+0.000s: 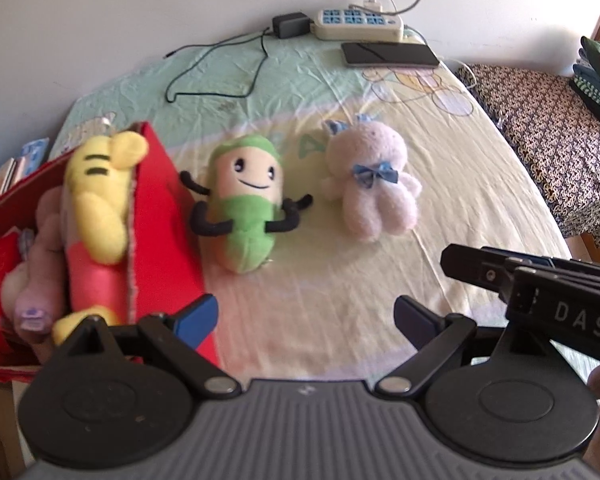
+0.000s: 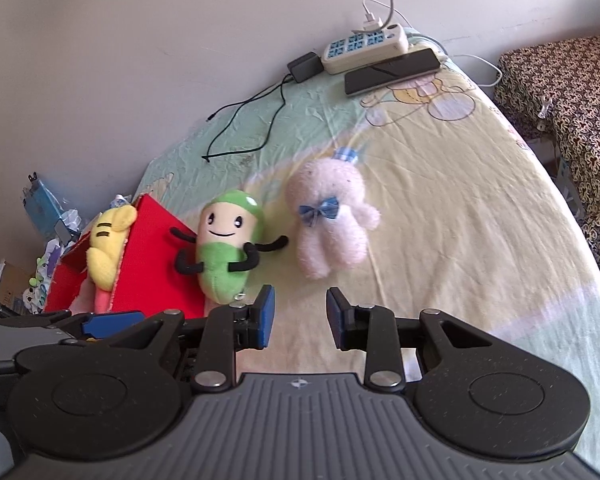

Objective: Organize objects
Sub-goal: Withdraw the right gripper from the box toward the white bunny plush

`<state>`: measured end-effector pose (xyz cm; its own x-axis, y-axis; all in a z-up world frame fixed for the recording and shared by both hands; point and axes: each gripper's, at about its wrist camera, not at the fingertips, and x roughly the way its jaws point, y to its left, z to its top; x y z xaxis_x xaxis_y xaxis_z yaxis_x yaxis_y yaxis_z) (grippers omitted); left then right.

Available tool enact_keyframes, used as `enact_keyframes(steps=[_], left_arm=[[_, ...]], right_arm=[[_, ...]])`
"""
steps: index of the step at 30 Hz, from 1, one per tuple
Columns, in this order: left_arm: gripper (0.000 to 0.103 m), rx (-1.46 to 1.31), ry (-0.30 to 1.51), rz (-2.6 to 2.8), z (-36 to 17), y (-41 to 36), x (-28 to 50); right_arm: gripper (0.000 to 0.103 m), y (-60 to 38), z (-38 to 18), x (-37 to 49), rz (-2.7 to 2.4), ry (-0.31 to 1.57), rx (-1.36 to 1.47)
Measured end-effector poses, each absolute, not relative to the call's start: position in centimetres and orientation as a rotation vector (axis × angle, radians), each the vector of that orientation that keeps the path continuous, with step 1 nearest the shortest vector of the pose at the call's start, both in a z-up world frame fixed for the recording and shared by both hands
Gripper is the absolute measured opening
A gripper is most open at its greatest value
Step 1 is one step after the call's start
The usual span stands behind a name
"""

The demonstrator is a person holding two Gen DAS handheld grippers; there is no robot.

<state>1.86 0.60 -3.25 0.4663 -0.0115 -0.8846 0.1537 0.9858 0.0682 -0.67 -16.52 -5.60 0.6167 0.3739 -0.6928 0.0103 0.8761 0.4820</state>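
2 plush toys wait on the bed, 2 more already sit in the red box.

The left gripper (image 1: 304,320) hangs over the sheet with its jaws spread wide and nothing between them, while the right gripper (image 2: 300,314) hovers beside it, jaws narrowly parted and empty too. The green plush (image 1: 246,208) lies on its back on the bedsheet (image 1: 440,216), touching the wall of the red box (image 1: 162,208). Just beside it, to the right, lies the pink plush (image 1: 374,176) with its blue bow. Inside the box rest the yellow plush (image 1: 98,188) and a pale purple plush (image 1: 36,264). At the far end of the bed, well apart, sit a power strip (image 1: 358,24), a phone (image 1: 390,54) and a black adapter (image 1: 291,25).
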Motion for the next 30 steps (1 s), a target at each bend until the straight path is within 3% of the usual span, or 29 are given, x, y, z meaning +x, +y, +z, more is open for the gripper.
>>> enact_keyframes(steps=[30], left_arm=[[0.095, 0.19, 1.236, -0.085, -11.2, -3.0, 5.0]], right_arm=[[0.032, -21.0, -11.6, 3.0, 0.258, 1.028, 0.591]])
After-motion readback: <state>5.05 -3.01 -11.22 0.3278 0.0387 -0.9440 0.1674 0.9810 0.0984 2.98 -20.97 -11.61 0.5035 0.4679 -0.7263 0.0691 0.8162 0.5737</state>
